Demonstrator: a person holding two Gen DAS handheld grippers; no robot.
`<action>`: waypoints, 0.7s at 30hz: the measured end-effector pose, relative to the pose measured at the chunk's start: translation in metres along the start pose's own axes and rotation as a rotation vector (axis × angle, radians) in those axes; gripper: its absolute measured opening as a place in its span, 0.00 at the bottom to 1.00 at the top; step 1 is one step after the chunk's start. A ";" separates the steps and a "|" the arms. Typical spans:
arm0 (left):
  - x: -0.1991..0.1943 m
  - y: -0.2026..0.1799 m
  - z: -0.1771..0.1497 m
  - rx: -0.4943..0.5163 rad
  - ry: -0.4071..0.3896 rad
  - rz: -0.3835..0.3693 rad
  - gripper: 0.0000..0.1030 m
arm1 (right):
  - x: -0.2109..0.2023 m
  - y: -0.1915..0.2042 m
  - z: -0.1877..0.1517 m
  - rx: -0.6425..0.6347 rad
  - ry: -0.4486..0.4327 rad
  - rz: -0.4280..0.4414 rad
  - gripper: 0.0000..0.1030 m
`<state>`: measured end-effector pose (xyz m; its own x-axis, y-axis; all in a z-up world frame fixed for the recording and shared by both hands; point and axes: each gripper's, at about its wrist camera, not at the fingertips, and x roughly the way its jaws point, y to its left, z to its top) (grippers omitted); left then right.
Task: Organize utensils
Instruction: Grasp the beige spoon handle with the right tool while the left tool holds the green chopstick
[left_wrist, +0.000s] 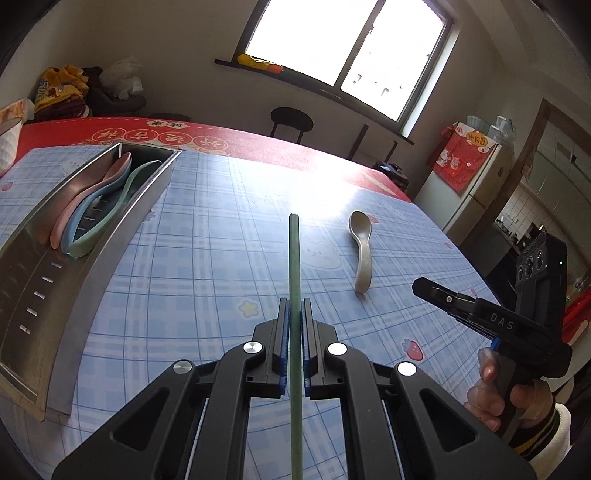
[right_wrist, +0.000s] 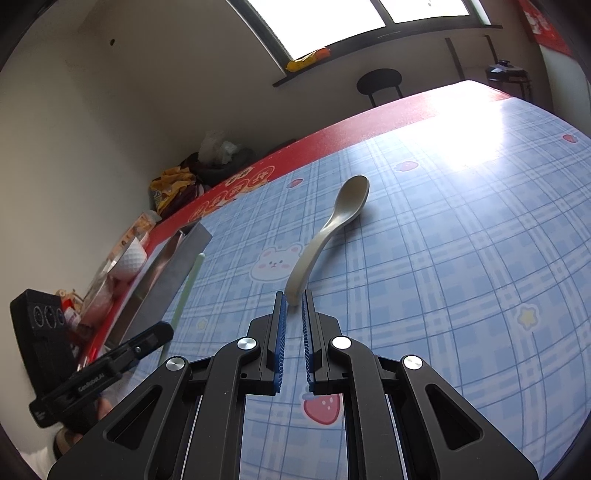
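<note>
One green stick (left_wrist: 294, 258) clamped in left hand-held gripper (left_wrist: 294, 314); right hand-held gripper (right_wrist: 294, 306) parted around beige spoon (right_wrist: 328, 229) handle

Bright window (left_wrist: 347, 48) above a black stool (left_wrist: 291, 120), white fridge (left_wrist: 476, 184) right.

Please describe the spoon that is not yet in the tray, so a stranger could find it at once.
On the blue checked tablecloth, right of the metal tray, one beige spoon lies alone beside a printed bear. The pink, blue and green spoons sit inside the tray.

blue plaid tablecloth (left_wrist: 207, 229), beige spoon (left_wrist: 362, 247)
</note>
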<state>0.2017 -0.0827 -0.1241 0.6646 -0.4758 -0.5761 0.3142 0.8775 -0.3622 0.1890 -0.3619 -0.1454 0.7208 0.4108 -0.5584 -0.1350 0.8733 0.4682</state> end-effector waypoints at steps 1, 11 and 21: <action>-0.002 0.002 0.000 -0.008 -0.011 -0.008 0.06 | 0.002 0.004 0.001 -0.016 0.008 -0.019 0.10; -0.018 0.004 0.003 -0.015 -0.087 0.010 0.06 | 0.041 0.016 0.031 0.025 0.077 -0.104 0.28; -0.019 0.005 0.003 -0.026 -0.088 0.019 0.06 | 0.087 -0.001 0.046 0.169 0.117 -0.157 0.28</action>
<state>0.1926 -0.0690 -0.1122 0.7278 -0.4511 -0.5165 0.2843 0.8839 -0.3713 0.2836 -0.3392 -0.1628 0.6389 0.3094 -0.7044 0.0952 0.8768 0.4714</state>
